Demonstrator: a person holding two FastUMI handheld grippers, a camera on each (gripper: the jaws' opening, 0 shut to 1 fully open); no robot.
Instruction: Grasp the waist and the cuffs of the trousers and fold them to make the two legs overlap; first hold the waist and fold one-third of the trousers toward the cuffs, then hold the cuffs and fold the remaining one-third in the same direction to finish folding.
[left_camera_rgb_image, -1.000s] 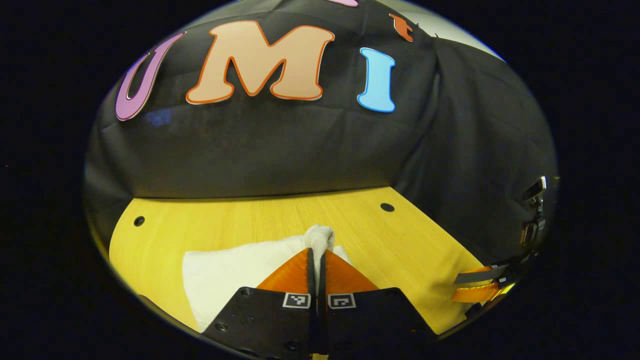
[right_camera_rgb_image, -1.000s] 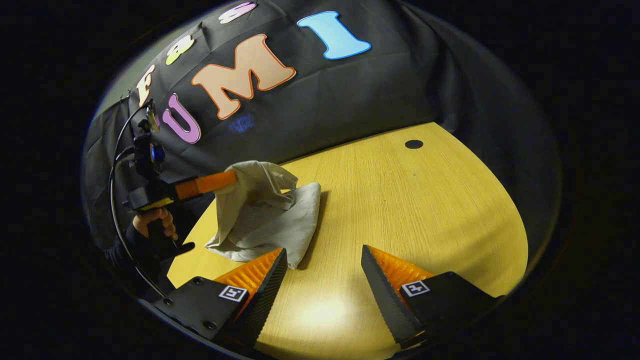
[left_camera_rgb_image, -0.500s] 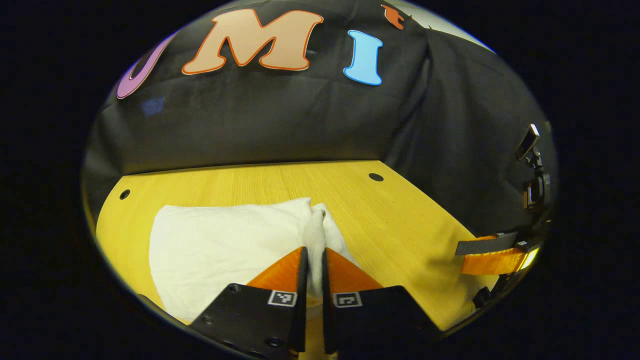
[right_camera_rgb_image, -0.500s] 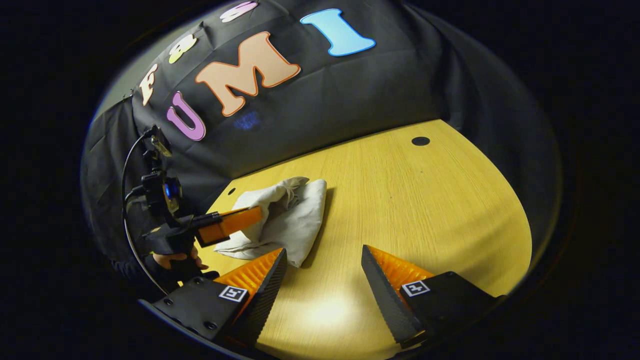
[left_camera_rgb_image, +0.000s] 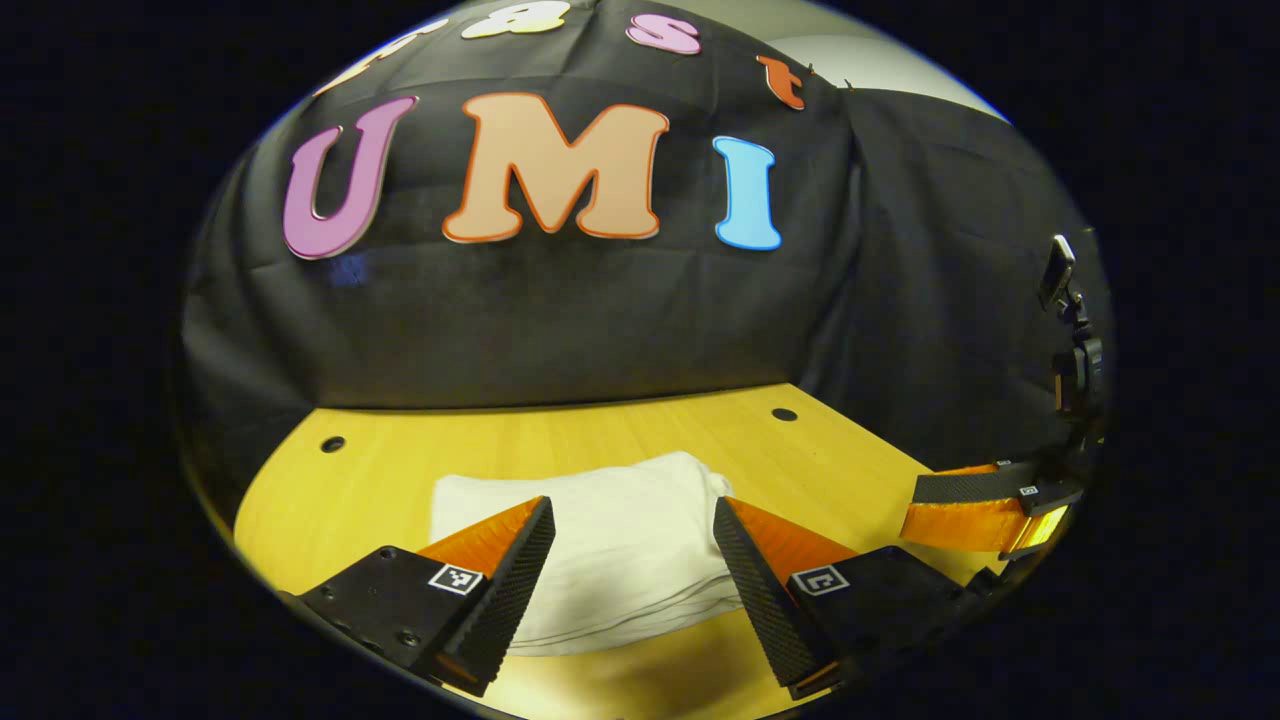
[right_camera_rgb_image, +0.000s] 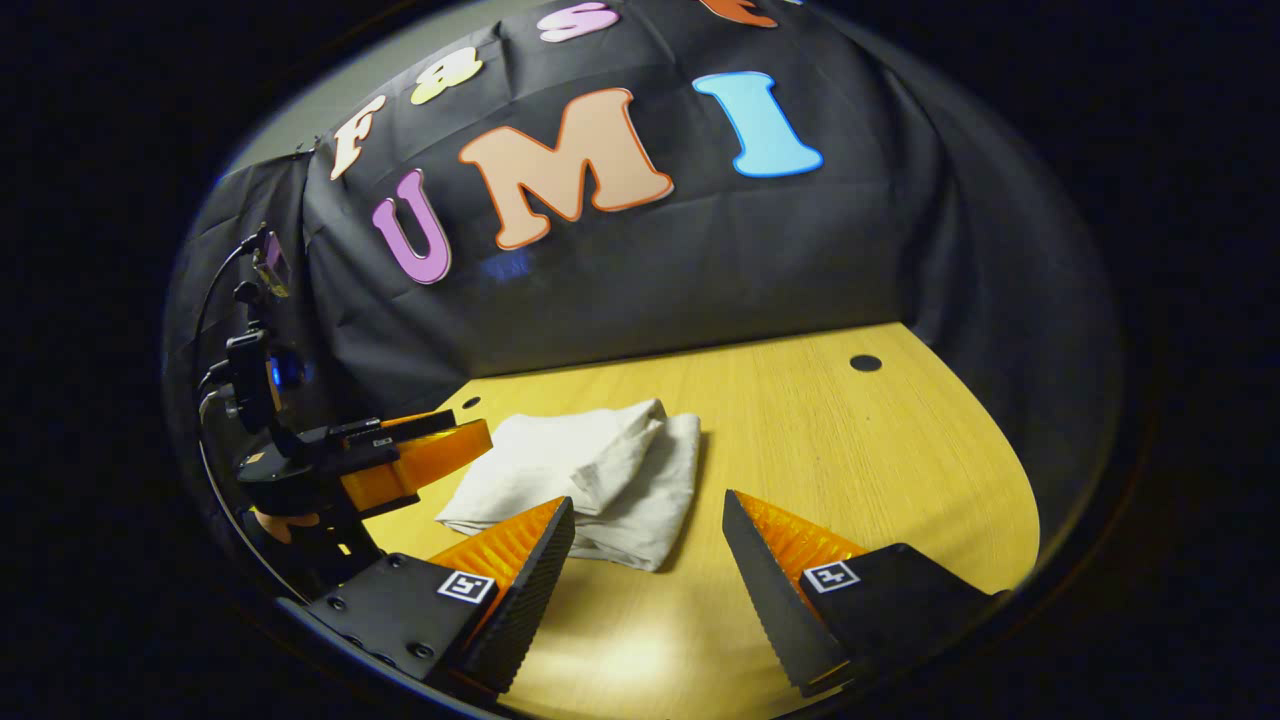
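The white trousers (left_camera_rgb_image: 610, 540) lie folded in a compact bundle on the yellow wooden table (left_camera_rgb_image: 380, 470), toward its left half as the right gripper view shows (right_camera_rgb_image: 590, 480). Bare tabletop (right_camera_rgb_image: 850, 450) stretches to the right of the bundle, with a dark hole (right_camera_rgb_image: 865, 362) near the far edge. Nothing lies on the bundle. The left gripper (left_camera_rgb_image: 633, 545) hovers just above the bundle's near edge, fingers spread wide, touching no cloth. The right gripper (right_camera_rgb_image: 648, 540) sits low beside the bundle's right side, fingers likewise apart and empty. In the right gripper view the left gripper (right_camera_rgb_image: 430, 450) reaches in level beside the bundle's left side.
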